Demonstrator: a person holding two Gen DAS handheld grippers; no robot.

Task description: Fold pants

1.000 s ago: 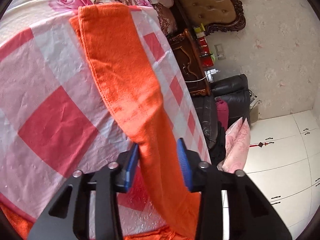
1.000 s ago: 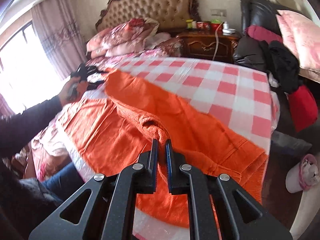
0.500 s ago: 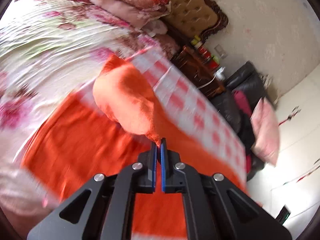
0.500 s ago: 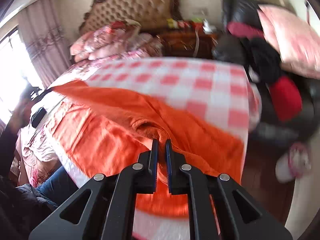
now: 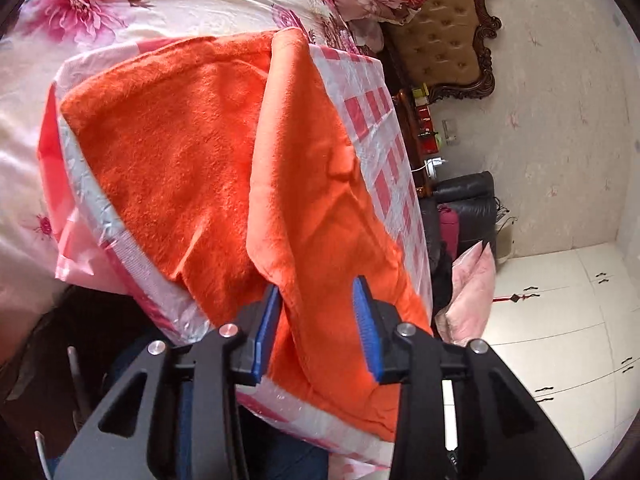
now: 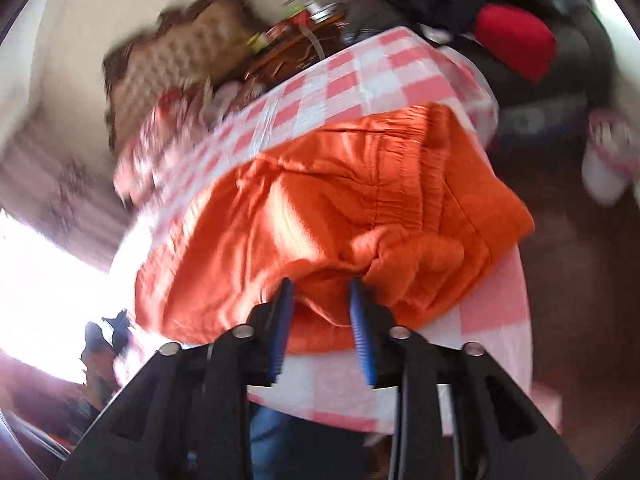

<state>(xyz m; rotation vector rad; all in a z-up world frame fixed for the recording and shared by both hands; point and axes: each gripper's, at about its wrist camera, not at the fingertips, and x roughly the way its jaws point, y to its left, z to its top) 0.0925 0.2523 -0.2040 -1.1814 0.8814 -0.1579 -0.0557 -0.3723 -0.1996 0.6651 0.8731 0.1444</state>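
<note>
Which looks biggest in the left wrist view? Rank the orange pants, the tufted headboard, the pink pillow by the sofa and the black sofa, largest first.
1. Orange pants, by far, though nearest the camera.
2. Tufted headboard.
3. Pink pillow and black sofa: look about alike, and the sofa is partly hidden, so unranked.

Left wrist view: bright daylight, sharp focus, soft shadows in the folds of the pants [image 5: 224,152] | right wrist view: heavy motion blur throughout, window [image 6: 44,280] at lower left blown out to white glare | both: strong fisheye bending and dark vignette seen at the edges
</note>
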